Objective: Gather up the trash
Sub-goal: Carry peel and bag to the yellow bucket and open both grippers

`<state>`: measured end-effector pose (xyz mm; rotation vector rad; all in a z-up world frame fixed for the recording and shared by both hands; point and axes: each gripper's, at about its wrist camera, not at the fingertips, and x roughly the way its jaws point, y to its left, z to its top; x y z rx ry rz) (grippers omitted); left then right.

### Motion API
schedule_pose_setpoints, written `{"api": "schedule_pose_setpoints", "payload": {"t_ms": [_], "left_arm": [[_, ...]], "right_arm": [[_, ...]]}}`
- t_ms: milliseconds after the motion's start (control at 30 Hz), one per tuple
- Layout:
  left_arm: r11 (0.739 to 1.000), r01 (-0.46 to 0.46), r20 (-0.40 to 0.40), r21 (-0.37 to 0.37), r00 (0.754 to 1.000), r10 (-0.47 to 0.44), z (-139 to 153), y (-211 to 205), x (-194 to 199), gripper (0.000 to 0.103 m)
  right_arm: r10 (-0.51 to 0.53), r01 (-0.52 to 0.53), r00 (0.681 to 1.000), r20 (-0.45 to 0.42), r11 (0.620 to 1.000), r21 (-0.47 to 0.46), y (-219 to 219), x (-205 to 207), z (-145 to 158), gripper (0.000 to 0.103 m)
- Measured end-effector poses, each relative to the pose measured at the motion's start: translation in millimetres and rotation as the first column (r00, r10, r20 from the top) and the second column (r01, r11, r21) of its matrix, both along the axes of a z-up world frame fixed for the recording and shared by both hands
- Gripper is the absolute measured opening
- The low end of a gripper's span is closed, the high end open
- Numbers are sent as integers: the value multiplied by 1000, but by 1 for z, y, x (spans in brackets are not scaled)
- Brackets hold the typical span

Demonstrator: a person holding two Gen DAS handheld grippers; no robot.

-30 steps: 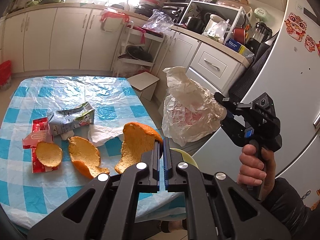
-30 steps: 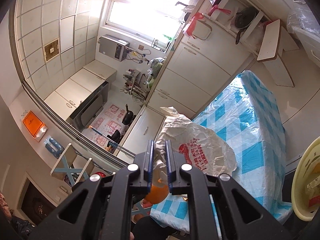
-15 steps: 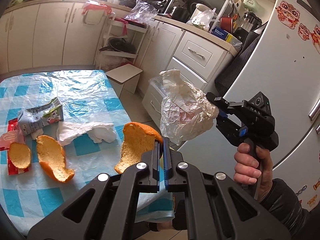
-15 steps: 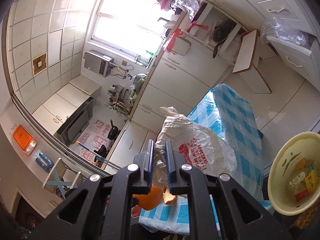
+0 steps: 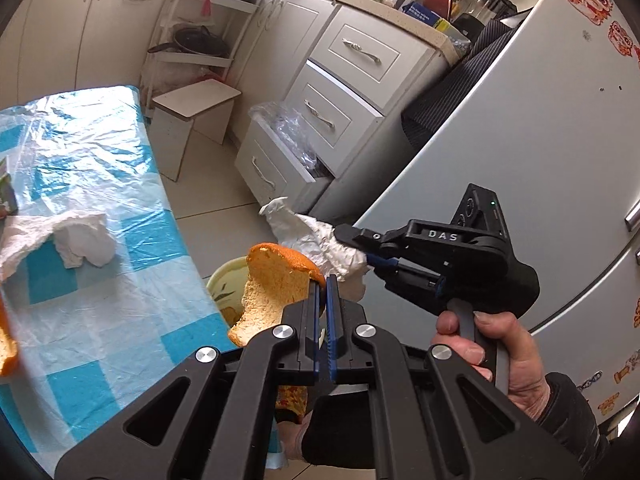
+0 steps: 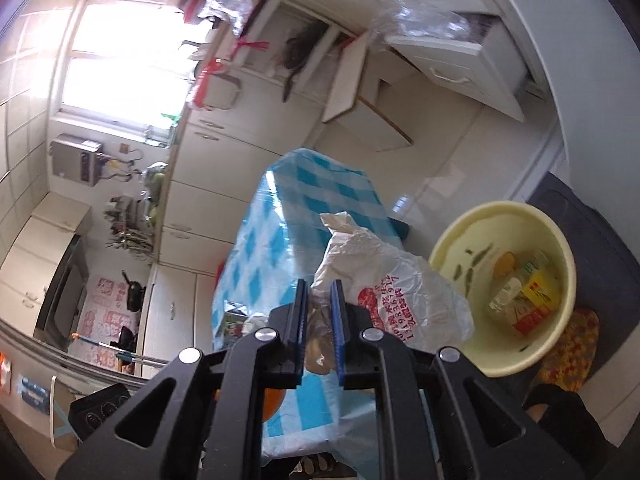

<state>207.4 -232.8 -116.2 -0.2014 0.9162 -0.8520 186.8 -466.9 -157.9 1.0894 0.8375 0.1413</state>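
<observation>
While a peel (image 5: 276, 280) is pinched in the closed left hand-held gripper (image 5: 323, 292) beyond the table (image 5: 120, 280) edge, a bag (image 6: 400, 292) is clamped by the right hand-held gripper (image 6: 320, 300) beside the bin (image 6: 560, 248).

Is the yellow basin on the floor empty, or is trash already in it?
Not empty: the yellow basin already holds a yellow carton and other scraps.

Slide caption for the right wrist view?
Right gripper carries a crumpled plastic bag toward the yellow basin beside the checkered table.
</observation>
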Motion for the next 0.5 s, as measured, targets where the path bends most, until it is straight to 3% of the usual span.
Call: {"api": "schedule_pose_setpoints", "payload": {"t_ms": [100,300,367,433,500], "left_arm": [[999,29,-16,14,999,-28,-10,-21,0,3],[998,52,-54,42,997,-50,-31,-48,4,3],[997,50,-74,51,996,-46,-40,-53,7,3],[996,48,-85,73,995,-42,-50,-60,11,3],[995,51,-94,90,995,-43,-57,-67,14,3]], "right_arm": [[-15,15,998,-66,1000,1,-5,-2,-9,12],[-46,42,993,-106,998,-35,-10,-4,-9,15],[-54,51,989,-136,998,-22,-13,-4,-15,21],[-71,68,983,-170,997,-23,-15,-3,-19,46],[-83,80,983,-167,997,-25,-16,-2,-18,46]]}}
